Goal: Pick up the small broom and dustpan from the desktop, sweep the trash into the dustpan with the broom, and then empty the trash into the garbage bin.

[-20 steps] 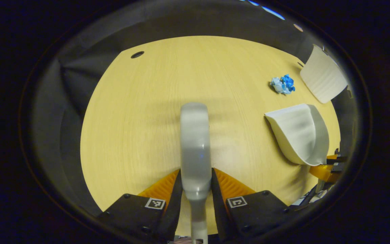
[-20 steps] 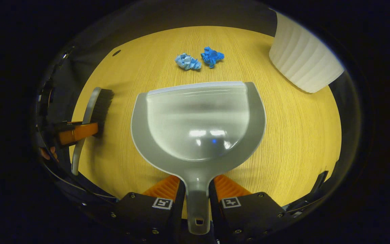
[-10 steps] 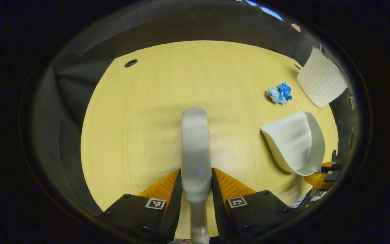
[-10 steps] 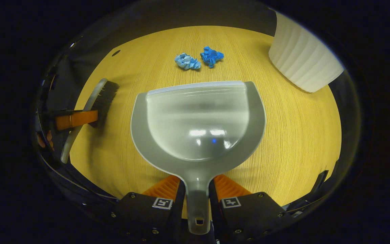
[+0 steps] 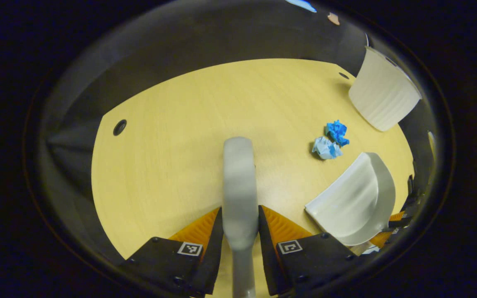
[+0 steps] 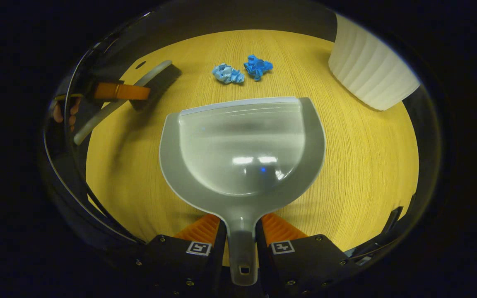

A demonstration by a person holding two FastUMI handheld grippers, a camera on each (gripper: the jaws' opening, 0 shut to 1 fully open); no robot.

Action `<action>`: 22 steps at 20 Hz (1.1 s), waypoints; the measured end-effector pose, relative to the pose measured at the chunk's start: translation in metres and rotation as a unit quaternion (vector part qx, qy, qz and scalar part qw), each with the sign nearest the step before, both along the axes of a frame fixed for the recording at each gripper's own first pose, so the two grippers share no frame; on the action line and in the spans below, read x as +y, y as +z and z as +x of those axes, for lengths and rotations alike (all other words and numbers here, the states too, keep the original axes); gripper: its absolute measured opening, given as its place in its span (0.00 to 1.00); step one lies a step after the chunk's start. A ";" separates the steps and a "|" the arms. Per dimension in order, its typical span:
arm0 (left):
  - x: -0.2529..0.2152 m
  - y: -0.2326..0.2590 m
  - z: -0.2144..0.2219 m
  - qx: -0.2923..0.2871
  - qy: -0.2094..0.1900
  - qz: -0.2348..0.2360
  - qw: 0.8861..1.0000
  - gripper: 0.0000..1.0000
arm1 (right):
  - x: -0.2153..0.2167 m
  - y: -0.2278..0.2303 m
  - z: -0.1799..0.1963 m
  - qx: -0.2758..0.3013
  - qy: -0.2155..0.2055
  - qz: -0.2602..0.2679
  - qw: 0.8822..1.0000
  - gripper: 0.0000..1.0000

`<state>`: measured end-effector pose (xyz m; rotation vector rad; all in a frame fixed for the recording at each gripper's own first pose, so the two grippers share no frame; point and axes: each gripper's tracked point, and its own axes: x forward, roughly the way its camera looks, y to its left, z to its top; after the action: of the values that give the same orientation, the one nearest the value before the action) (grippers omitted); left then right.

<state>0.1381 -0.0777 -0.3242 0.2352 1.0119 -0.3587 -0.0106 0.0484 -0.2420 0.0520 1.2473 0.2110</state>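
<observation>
Left gripper view: your left gripper (image 5: 240,231) is closed on the handle of the small broom (image 5: 239,182), both fingers pressing its sides. The broom's long axis runs straight ahead from the gripper, out over the worktop (image 5: 172,165). The bristles cannot be made out here. The trash, two crumpled blue paper balls (image 5: 331,140), lies ahead and to the right of the broom, toward the worktop's right edge. The dustpan (image 5: 352,205) sits on the near side of the balls with its open lip turned toward them. The white ribbed garbage bin (image 5: 383,97) stands beyond, at the far right corner.

Right gripper view: your right gripper (image 6: 242,244) is clamped on the dustpan's handle, a finger pressing on each side. The pan is empty and its front lip faces the two balls, which lie just past it, apart from the lip. The broom head shows at the far left, bristles down, held by the other gripper and a hand (image 6: 62,112). It stands to the left of the balls and well apart from them.

Judgement: sweeping has not begun. The coming move turns on one relation. The broom must reach the far side of the balls, so that a stroke toward you drives them across the lip. The broom hand is the nearer one for that.
</observation>
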 end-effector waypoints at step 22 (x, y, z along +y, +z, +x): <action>-0.157 0.018 -0.033 0.058 -0.390 -0.070 0.916 0.49 | -0.004 0.003 0.009 -0.009 0.003 0.020 1.000 0.38</action>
<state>0.1049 -0.2346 -0.3066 0.4923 0.9697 -1.1798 -0.0011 0.0443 -0.2387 0.0803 1.2265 0.2411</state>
